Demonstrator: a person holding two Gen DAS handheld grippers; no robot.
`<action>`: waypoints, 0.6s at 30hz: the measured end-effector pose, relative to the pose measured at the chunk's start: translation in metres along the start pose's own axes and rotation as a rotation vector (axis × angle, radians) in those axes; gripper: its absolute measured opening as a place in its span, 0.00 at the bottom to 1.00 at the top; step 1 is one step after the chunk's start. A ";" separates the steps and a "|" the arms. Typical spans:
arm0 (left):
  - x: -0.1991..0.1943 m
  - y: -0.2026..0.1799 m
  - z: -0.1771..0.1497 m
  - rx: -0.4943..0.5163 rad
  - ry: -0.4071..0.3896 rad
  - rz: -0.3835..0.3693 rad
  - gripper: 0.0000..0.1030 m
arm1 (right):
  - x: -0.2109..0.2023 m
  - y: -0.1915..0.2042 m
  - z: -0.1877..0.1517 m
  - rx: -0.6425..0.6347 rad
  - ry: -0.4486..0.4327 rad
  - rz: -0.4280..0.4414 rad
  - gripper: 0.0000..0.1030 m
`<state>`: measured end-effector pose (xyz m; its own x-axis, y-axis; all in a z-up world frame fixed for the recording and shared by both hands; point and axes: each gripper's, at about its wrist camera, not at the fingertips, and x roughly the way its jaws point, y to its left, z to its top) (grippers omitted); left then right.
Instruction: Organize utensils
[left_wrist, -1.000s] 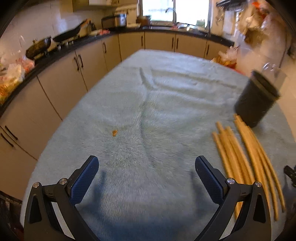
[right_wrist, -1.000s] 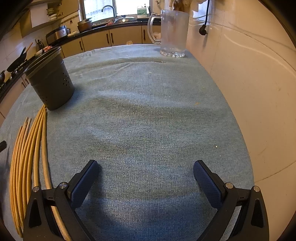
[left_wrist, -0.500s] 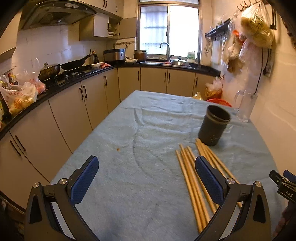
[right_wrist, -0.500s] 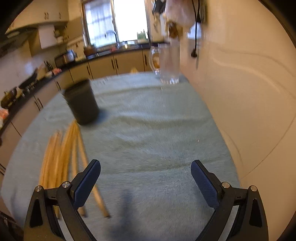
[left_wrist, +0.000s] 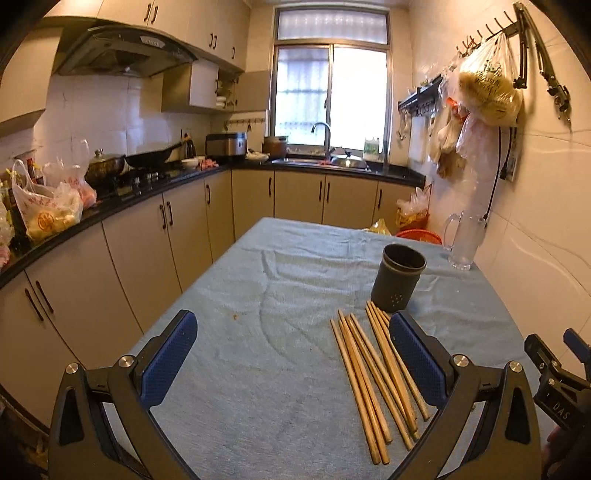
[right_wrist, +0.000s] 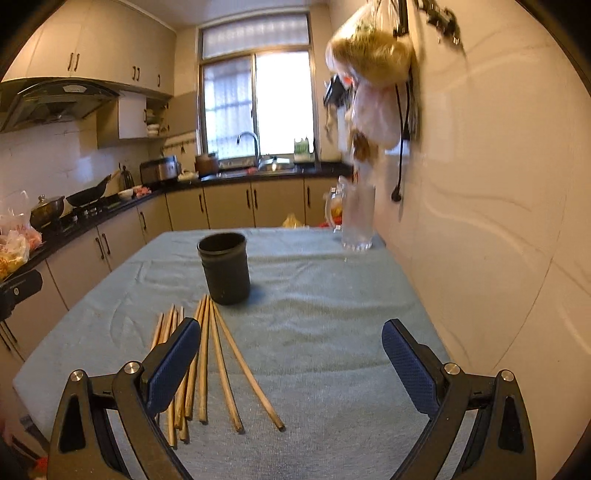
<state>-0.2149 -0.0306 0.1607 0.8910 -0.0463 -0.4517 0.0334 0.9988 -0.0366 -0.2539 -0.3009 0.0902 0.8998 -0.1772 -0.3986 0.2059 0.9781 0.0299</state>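
Note:
Several wooden chopsticks (left_wrist: 373, 373) lie in a loose row on the blue cloth-covered table (left_wrist: 266, 369); they also show in the right wrist view (right_wrist: 218, 354). A dark perforated holder cup (left_wrist: 399, 282) stands upright just beyond their far ends, also seen from the right (right_wrist: 224, 272). My left gripper (left_wrist: 293, 356) is open and empty, raised above the table left of the chopsticks. My right gripper (right_wrist: 286, 363) is open and empty, raised to the right of them; its tip shows in the left wrist view (left_wrist: 554, 373).
A clear glass jug (left_wrist: 463, 240) stands at the table's far right corner by the wall (right_wrist: 480, 221). Bags hang on wall hooks (left_wrist: 487, 92) above it. Kitchen cabinets and a counter with pots (left_wrist: 110, 206) run along the left.
Both grippers have risen and tilted up from looking down at the cloth to a level view of the kitchen. The chopsticks and holder have not moved.

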 end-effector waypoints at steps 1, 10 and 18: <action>-0.003 -0.001 0.000 0.004 -0.010 0.002 1.00 | -0.002 0.000 0.001 -0.002 -0.011 -0.006 0.97; -0.017 -0.001 -0.003 0.022 -0.062 0.029 1.00 | -0.016 -0.006 0.002 0.021 -0.045 -0.003 0.97; -0.022 -0.001 -0.006 0.032 -0.079 0.039 1.00 | -0.025 0.005 0.002 -0.026 -0.071 0.005 0.98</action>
<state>-0.2373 -0.0311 0.1649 0.9248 -0.0068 -0.3805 0.0110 0.9999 0.0088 -0.2750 -0.2915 0.1020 0.9261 -0.1787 -0.3323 0.1922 0.9813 0.0078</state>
